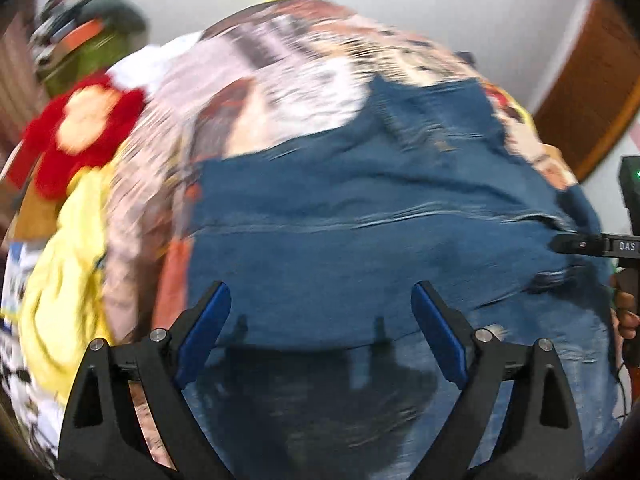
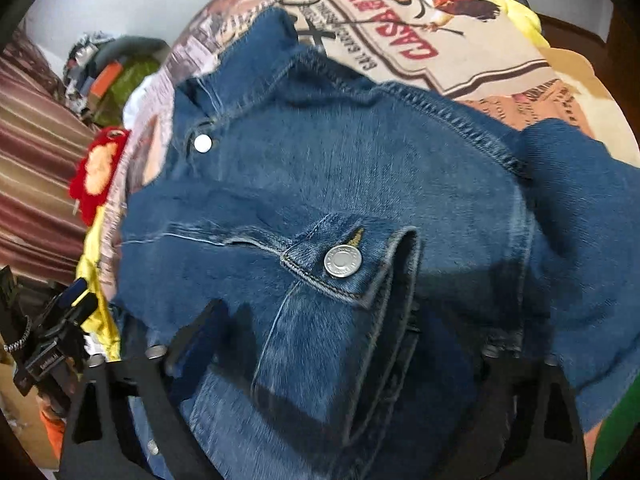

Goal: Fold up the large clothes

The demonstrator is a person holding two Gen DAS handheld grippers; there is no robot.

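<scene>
A blue denim jacket [image 1: 360,220] lies spread on a printed cloth [image 1: 288,72]. My left gripper [image 1: 320,312] is open just above the jacket's near part, its blue pads apart, nothing between them. In the right wrist view the jacket [image 2: 360,168] fills the frame, with a cuff and metal button [image 2: 343,263] draped over my right gripper [image 2: 316,320]. Denim hides most of its fingers, so whether it grips the cloth is unclear. The right gripper also shows at the left view's right edge [image 1: 592,245], touching the jacket.
The printed cloth with a rooster picture [image 2: 440,32] covers the surface. A red and yellow plush toy [image 1: 76,128] and a yellow cloth [image 1: 60,288] lie at the left. A pile of items [image 1: 88,28] stands at the far left. A striped fabric [image 2: 36,184] is at the left.
</scene>
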